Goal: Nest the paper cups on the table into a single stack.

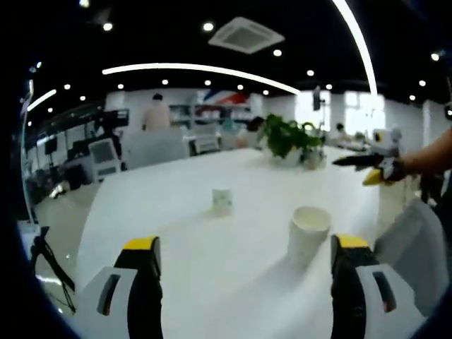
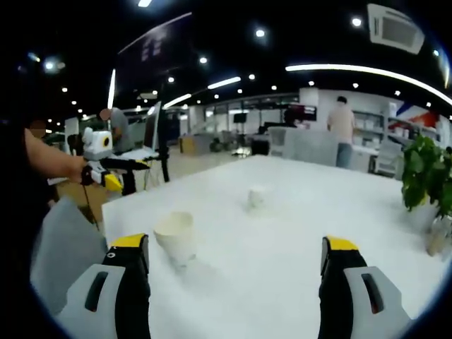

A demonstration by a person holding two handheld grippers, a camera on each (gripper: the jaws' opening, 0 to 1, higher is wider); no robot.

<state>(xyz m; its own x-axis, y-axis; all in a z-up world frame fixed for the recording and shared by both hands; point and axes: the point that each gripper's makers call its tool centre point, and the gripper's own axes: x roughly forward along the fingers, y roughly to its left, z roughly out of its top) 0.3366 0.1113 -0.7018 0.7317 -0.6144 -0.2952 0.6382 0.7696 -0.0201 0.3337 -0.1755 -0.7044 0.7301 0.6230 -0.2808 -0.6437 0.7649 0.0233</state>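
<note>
On the white table a white paper cup stands upright, mouth up, just ahead of my left gripper's right jaw. A smaller-looking second cup with a faint print stands farther back near the middle. My left gripper is open with nothing between its jaws. The right gripper comes in from the right, held above the table's edge. In the right gripper view the near cup is by the left jaw and the far cup lies beyond. My right gripper is open and holds nothing. The left gripper shows at the left.
A potted green plant stands at the table's far side. A grey chair back is close by the table's near edge. People and desks are in the office behind.
</note>
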